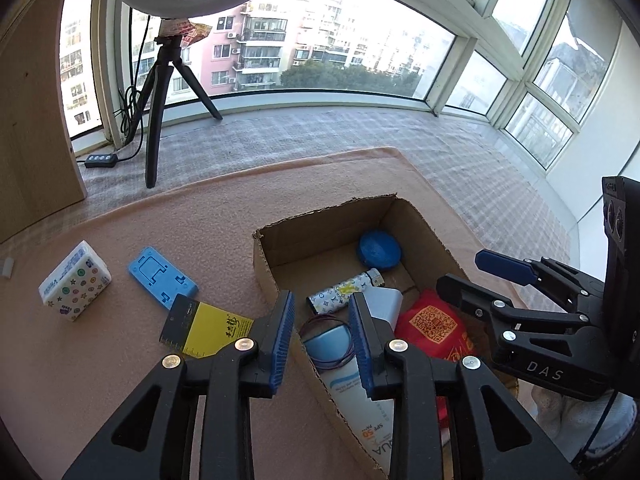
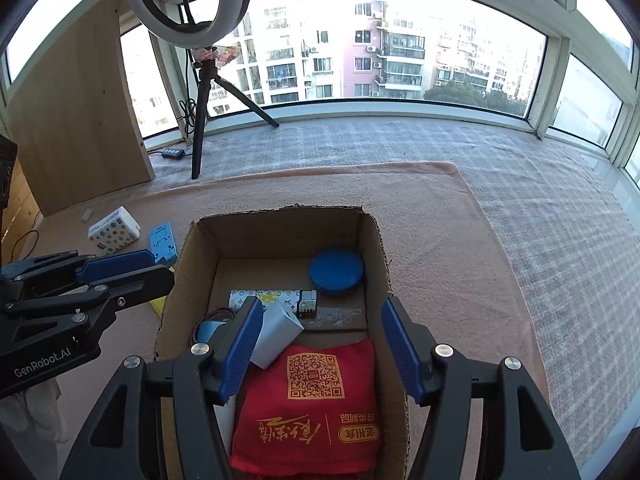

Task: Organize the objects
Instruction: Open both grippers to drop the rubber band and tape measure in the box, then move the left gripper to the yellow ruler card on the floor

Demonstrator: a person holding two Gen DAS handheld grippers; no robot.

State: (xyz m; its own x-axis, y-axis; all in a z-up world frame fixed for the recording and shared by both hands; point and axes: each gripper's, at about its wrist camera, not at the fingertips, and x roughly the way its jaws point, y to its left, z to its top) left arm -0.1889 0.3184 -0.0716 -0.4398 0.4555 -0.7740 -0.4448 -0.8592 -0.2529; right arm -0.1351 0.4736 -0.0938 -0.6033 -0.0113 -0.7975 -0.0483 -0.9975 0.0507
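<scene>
- Left gripper (image 1: 322,330): jaws apart, nothing between the pads, poised over the near-left wall of the cardboard box (image 1: 264,268).
- Right gripper (image 2: 320,344): jaws wider apart, clamped on nothing, hanging above the red pouch (image 2: 316,400) inside the box.
- Still outside on the pink mat (image 1: 120,360), all left of the box: 1 yellow-and-black card (image 1: 208,330), 1 blue phone stand (image 1: 160,278), 1 tissue pack (image 1: 76,282) — 3 items, each well apart from the right gripper.
- Nearest target, as a judgement: the card, just beside the left gripper's left finger, long axis running diagonally from near the stand toward the box wall; left hand clearly closer than right.
- Flat card on soft mat — likely awkward to pinch; an edge-on approach probably needed.
- Inside the box, counted: 1 blue round lid (image 2: 336,272), 1 patterned lighter (image 2: 276,300), 1 white block (image 2: 276,330), 1 red pouch, 1 sunscreen tube (image 1: 360,408), 1 light-blue item ringed by a thin cord (image 1: 326,346) — 6 visible.
</scene>
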